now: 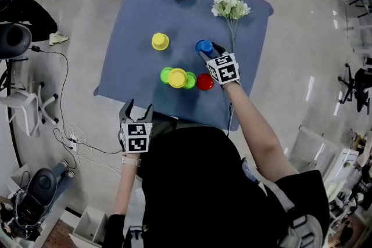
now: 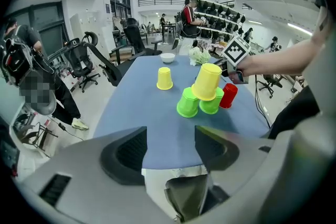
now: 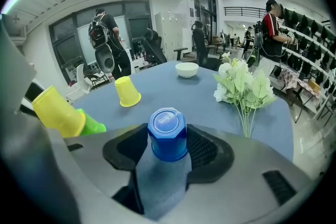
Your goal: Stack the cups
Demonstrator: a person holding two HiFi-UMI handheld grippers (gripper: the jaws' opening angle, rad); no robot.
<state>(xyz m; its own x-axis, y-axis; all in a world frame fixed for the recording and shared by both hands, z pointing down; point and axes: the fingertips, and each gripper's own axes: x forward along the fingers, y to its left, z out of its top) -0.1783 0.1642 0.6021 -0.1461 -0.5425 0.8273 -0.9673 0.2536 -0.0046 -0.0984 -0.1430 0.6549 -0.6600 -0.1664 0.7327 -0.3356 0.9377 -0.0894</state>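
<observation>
So the blue cup stands upside down on the cloth, right between the right gripper's jaws. They're spread wide around it and not squeezing yet, as far as I can tell. Its axis is upright, octagonal base on top. The left gripper hangs parted and empty at the near edge, well away, so the right hand gets this one

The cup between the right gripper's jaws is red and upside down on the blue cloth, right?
No, that cup is blue, not red, as the right gripper view shows. It is between the right gripper's jaws, upside down on the blue cloth.
</observation>
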